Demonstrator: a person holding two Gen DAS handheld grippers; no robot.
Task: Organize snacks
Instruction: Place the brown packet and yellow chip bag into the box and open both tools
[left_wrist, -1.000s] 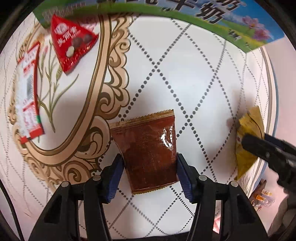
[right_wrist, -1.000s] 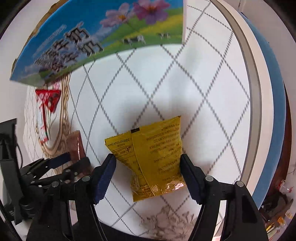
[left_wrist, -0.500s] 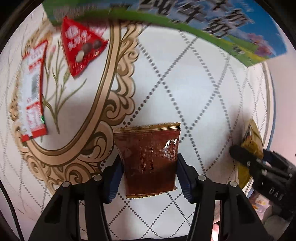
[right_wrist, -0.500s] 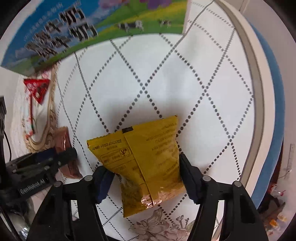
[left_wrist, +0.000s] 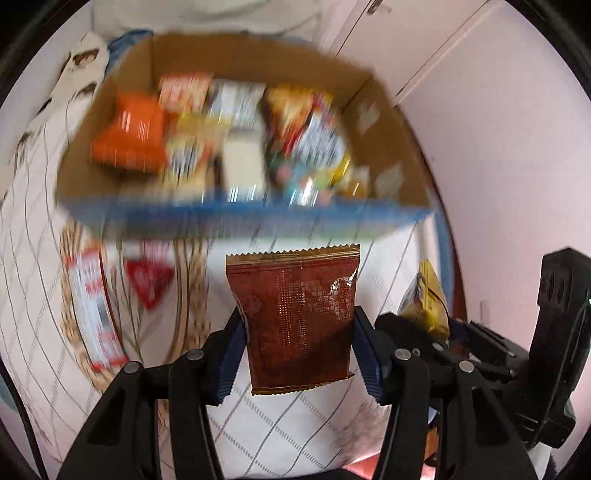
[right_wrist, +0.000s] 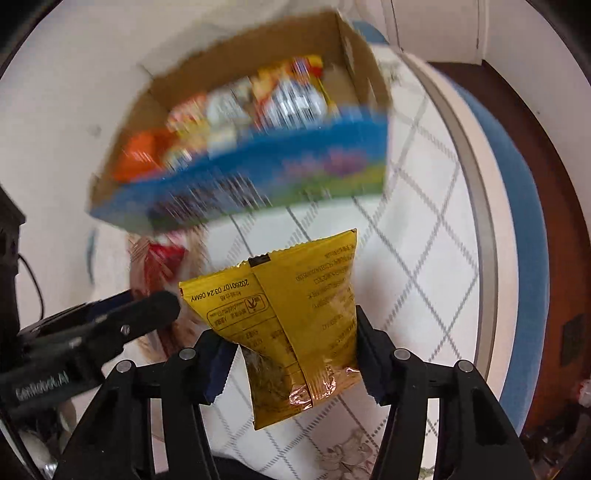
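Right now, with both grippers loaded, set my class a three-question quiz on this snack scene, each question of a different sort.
1. True or false: the left gripper holds a brown snack packet.
2. The right gripper holds: A) red triangular packet B) yellow snack packet C) nothing.
3. Fill in: snacks already sorted lie in the open ____.

Key: 1 true; 2 B; 3 cardboard box. The red triangular packet lies on the tablecloth.

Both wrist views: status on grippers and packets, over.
Left gripper shut on brown foil snack packet. Right gripper shut on yellow foil snack packet. Open cardboard snack box ahead, part full. Path unobstructed.
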